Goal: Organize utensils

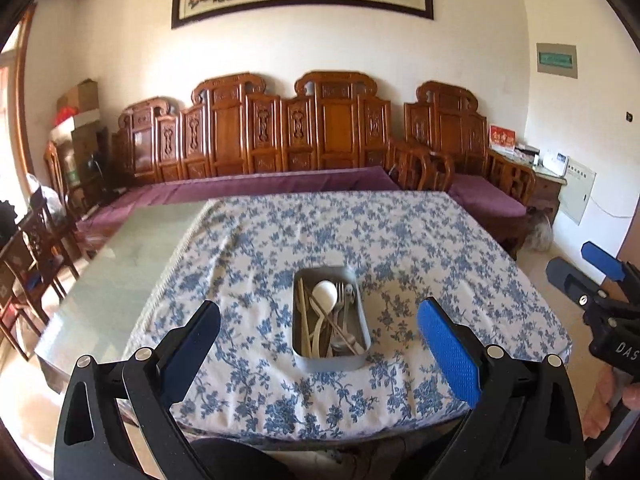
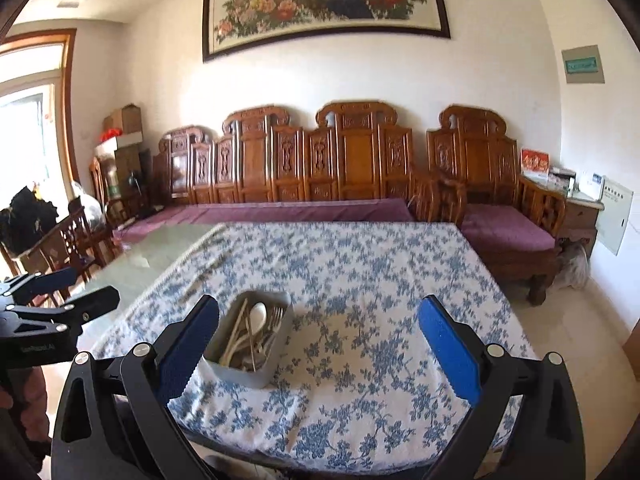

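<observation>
Okay, both my left claw (image 1: pixel 318 342) and right claw (image 2: pixel 318 342) gape empty above the table, the grey rectangular utensil tray (image 1: pixel 329 360) near its front edge, so next I pick something.

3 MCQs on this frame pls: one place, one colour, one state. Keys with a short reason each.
1. Where do the utensils lie?
A. Spread loose on the tablecloth
B. Together in the grey tray
C. On the purple sofa cushion

2. What colour is the large spoon in the tray?
A. White
B. Red
C. Black

3. How do the jaws of the left gripper and right gripper stand?
A. Both shut on utensils
B. Left shut, right open
C. Both open and holding nothing

Key:
1 B, as chopsticks, forks and spoons are all piled inside the tray on the floral tablecloth.
2 A, as its bowl shows white in both wrist views.
3 C, as each wrist view shows a wide gap between its pads, with nothing between them.
</observation>
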`<state>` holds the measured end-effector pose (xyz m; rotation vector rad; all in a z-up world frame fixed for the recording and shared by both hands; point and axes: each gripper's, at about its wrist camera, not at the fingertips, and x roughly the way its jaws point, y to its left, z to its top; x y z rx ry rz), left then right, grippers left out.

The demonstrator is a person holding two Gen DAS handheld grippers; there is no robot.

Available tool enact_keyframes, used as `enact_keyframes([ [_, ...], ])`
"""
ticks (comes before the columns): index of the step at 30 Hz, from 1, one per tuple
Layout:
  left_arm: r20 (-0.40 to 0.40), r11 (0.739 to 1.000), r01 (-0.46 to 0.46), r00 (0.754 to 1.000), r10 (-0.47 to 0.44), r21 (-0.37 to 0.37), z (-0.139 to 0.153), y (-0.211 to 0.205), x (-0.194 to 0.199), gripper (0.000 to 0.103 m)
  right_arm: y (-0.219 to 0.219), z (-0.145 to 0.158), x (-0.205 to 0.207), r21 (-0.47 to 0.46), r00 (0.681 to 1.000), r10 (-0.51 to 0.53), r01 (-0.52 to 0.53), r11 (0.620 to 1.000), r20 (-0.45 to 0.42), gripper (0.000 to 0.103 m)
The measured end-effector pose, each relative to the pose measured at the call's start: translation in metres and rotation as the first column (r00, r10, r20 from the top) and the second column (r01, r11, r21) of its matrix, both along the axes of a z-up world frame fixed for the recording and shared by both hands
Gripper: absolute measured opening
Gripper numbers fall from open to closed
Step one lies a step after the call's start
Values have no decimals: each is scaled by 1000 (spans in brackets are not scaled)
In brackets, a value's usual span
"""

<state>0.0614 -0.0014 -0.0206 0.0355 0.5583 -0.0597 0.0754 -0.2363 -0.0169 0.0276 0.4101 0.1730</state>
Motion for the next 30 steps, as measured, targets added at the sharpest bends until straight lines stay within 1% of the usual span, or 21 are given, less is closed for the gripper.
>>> enact_keyframes([
  [6,85,1000,-7,996,6,7,30,-4,-23,95,-4,33,-24,-4,996,-6,7,1000,92,100],
  [8,110,1000,-15,994,13,17,38,-7,-31,95,-5,39,-30,-6,993,-13,14,1000,117,100],
  [11,134,1000,-17,991,15,10,45,-7,-38,95,-7,43,-34,-8,992,-13,14,1000,126,100],
  [18,137,1000,-21,990,22,-9,46,-3,-41,95,-7,44,-34,-8,993,-14,15,1000,121,100],
  [30,138,1000,-26,990,26,-5,43,-3,-39,95,-5,41,-30,-5,993,-19,20,1000,116,100],
])
